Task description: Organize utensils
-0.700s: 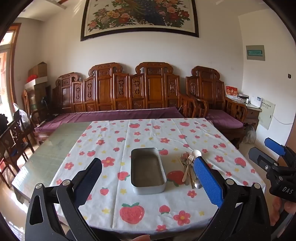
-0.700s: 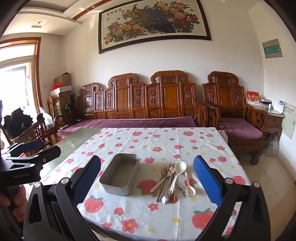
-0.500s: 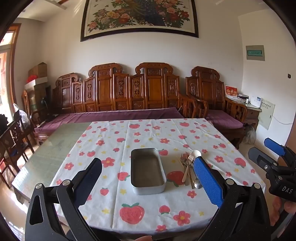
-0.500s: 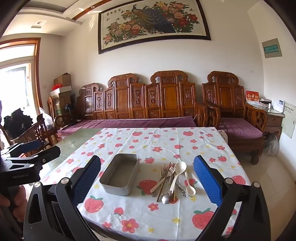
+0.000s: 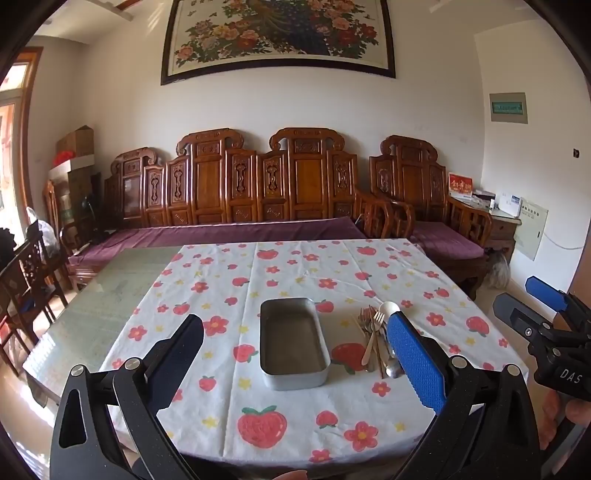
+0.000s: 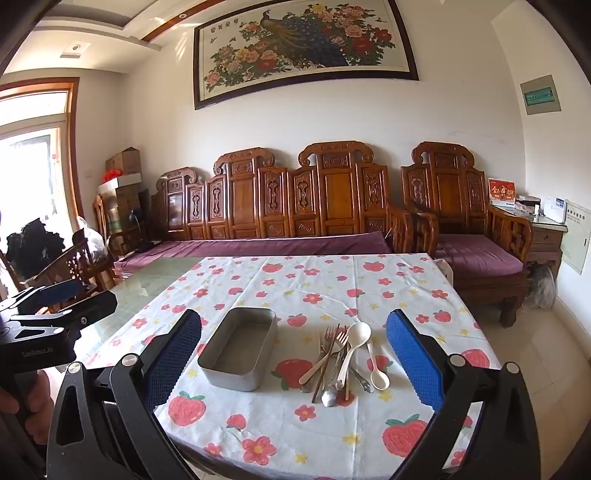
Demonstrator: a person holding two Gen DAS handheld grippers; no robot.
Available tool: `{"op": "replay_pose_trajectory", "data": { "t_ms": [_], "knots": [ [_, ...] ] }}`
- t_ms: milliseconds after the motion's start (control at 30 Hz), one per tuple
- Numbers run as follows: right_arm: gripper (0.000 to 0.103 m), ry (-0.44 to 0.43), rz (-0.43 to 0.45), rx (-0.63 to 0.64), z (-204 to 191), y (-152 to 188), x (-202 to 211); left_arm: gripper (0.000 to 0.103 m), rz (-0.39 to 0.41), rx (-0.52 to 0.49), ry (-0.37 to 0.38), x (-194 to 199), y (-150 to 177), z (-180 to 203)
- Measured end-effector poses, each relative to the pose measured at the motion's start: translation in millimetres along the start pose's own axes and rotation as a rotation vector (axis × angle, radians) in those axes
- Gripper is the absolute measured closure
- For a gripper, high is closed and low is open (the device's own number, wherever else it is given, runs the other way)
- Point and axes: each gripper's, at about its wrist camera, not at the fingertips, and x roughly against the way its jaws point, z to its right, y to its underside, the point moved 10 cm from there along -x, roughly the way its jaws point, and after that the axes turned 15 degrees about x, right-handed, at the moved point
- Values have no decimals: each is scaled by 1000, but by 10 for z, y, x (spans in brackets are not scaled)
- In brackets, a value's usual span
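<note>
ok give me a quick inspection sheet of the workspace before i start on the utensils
surface: table with a strawberry tablecloth over most of it
job's things: empty metal tray; utensils piled right of it, forks and spoons crossing
clutter: nothing seen
grippers: left gripper and right gripper both short of the things, jaws wide, nothing between them
cables: nothing seen
surroundings: carved wooden bench, peacock painting

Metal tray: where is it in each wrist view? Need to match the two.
Left wrist: metal tray sits centre, lengthwise, utensil pile to its right.
Right wrist: metal tray sits left of centre, angled, utensil pile to its right.
Shared landmark: peacock painting on the wall.
</note>
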Motion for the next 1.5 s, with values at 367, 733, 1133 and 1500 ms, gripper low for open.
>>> {"op": "replay_pose_trajectory", "data": {
  "t_ms": [367, 733, 1133, 1500],
  "knots": [
    [3, 0, 2, -2, 11, -5, 6, 7, 4, 0, 2, 1, -6, 2],
    [3, 1, 2, -3, 19, -13, 12, 6, 7, 1, 3, -3, -12, 1],
    [3, -1, 5, -4, 19, -25, 22, 7, 9, 0, 4, 4, -11, 3],
    [3, -1, 5, -5, 26, -24, 21, 7, 10, -1, 4, 5, -12, 5]
  ]
}}
